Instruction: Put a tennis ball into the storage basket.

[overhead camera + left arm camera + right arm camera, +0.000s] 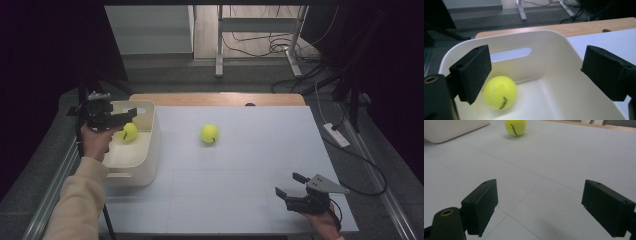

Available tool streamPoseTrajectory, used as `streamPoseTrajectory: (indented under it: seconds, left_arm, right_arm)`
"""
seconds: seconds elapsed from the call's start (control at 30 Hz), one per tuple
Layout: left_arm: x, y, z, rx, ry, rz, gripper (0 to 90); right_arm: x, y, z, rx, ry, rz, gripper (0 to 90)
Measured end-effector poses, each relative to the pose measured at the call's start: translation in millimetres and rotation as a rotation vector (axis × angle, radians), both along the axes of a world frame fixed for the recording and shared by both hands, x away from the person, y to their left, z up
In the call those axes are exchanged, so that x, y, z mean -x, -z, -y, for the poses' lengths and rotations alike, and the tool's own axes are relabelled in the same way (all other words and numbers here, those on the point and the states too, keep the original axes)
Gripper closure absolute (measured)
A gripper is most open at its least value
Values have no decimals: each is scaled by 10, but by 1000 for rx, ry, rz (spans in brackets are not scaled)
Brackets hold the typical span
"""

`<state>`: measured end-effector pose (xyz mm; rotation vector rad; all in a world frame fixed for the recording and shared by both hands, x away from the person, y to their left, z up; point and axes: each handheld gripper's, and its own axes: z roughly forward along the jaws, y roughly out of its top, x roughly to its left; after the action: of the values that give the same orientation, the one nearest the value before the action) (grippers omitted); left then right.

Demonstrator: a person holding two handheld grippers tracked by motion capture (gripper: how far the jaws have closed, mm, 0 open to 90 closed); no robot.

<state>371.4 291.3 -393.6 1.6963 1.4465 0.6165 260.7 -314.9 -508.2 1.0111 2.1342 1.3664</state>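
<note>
A yellow tennis ball (pixel 129 131) (pixel 500 92) lies inside the white bin (pixel 150 145) (pixel 544 40) at the table's left. My left gripper (pixel 127 116) (pixel 536 77) hovers open above the bin, its jaws wide apart with the ball loose below them. A second tennis ball (pixel 209 133) (pixel 515 127) rests on the white table top near the middle. My right gripper (pixel 290 185) (pixel 539 207) stands open near the front right edge, pointed toward that ball from well back, with nothing between its jaws.
The white table surface (pixel 250 165) lies bare between the bin and the right gripper. A wooden strip (pixel 215 98) runs along the far edge. Cables and a power strip (pixel 336 134) lie on the floor to the right.
</note>
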Motion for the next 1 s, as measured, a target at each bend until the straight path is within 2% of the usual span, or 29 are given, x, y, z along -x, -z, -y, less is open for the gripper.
streamPoseTrajectory:
  seconds: [0.1,0.43,0.57,0.77,0.9,1.0]
  left_arm:
    - [47,-28,52,-3,30,22,105]
    - [169,-70,147,33,100,72,113]
    - [239,-99,196,25,134,90,118]
    - [312,-121,234,50,162,106,125]
    - [376,-158,275,58,185,132,126]
    - [412,-172,312,80,206,142,126]
  right_arm:
    - [-1,2,-3,2,1,-1,137]
    - [-12,3,5,-6,3,-2,137]
    - [-23,-1,3,-17,5,-9,136]
    - [-39,6,17,-25,8,-12,137]
    - [-50,11,24,-29,13,-17,136]
    - [-52,13,26,-31,13,-22,136]
